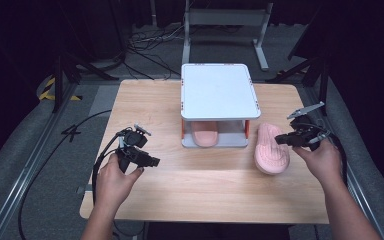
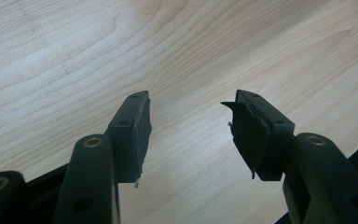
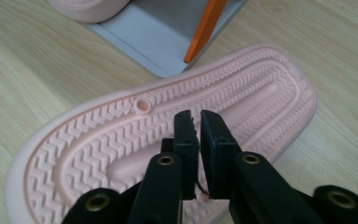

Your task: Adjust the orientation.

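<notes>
1. Hovering just above the upturned sole of a pink slipper (image 3: pixel 168 140), the right hand-held gripper (image 3: pixel 199 122), jaws almost together with only a thin slit between them and nothing clamped.
2. Lying sole-up on the tabletop (image 1: pixel 200 185), directly under and ahead of that hand-held gripper, the slipper (image 1: pixel 271 148), its toe pointing away toward the rack.
3. Standing just beyond the slipper from the right hand-held gripper (image 1: pixel 280 140), a grey rack (image 1: pixel 219 90) with orange posts; sitting on its lower shelf, a second pink slipper (image 1: pixel 205 135).
4. Showing at the far upper edge in the right gripper view, the rack's base (image 3: pixel 158 42) and one orange post (image 3: pixel 205 28), close to the slipper's edge but whether touching cannot be told.
5. Hanging low over bare wood, the left hand-held gripper (image 2: pixel 191 130), jaws spread wide and holding nothing.
6. Sitting well apart from the slipper and rack, off to their left, the left hand-held gripper (image 1: pixel 152 161), held in a hand (image 1: pixel 115 182).
</notes>
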A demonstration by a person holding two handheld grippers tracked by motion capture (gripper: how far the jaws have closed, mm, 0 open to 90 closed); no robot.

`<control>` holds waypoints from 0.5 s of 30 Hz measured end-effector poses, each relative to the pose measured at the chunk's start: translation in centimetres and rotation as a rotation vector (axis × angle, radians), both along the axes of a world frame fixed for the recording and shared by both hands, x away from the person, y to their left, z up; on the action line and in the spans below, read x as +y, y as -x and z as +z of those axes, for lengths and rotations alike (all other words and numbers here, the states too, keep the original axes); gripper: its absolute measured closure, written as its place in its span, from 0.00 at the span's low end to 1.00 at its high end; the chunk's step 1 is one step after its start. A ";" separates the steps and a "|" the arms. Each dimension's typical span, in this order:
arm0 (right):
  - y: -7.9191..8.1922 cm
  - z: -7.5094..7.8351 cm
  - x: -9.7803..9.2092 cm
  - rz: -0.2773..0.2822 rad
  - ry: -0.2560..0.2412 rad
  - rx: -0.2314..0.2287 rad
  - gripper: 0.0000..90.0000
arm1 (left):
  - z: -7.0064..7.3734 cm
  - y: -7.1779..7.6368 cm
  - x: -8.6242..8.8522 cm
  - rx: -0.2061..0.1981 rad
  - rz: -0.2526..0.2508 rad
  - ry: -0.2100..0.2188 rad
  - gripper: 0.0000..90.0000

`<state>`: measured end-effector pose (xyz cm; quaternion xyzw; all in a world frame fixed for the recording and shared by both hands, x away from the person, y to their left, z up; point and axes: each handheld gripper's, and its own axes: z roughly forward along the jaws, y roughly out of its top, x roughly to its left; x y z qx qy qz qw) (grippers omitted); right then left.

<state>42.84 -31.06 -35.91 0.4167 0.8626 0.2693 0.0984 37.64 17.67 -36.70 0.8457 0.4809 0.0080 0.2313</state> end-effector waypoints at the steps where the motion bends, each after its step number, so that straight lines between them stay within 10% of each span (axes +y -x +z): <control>1: 0.0 0.0 0.0 0.000 0.000 0.000 0.97 | 0.0 0.0 0.0 0.000 0.000 0.000 0.53; 15: 0.2 -2.4 0.2 -0.027 0.073 -0.023 1.00 | -0.1 -0.1 -0.1 -0.004 0.003 0.009 0.54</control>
